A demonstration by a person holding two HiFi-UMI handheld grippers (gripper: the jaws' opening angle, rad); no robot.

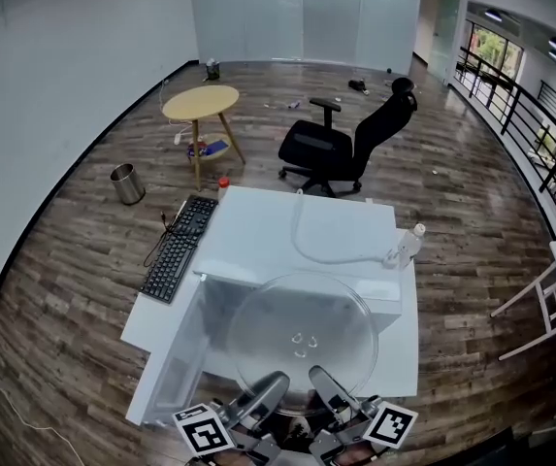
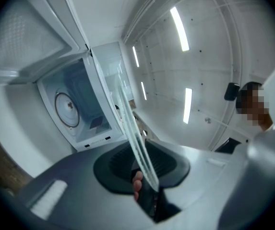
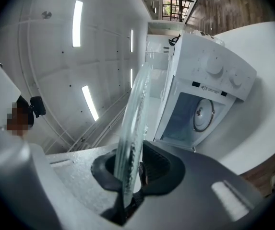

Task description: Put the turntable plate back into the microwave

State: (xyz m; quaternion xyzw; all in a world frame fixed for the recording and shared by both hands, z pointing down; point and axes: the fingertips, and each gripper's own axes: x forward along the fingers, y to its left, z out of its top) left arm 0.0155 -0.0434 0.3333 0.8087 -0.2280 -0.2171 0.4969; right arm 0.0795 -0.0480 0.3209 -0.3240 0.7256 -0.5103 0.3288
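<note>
The plate [image 1: 302, 330] is held level just in front of the microwave [image 1: 302, 233], whose door stands open; its near rim is pinched by the left gripper [image 1: 266, 390] and the right gripper [image 1: 324, 386], side by side. Both grippers are cut off by the head view's lower edge; the microwave's inside is seen only dimly through the glass; in both gripper views the plate is shown edge-on.

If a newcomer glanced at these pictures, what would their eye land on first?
The big clear glass turntable plate stands out first, gripped at its near edge by the left gripper and the right gripper, low in the head view. Right behind it sits the white microwave, its door swung open on the left. Farther back stands a black office chair.
</note>
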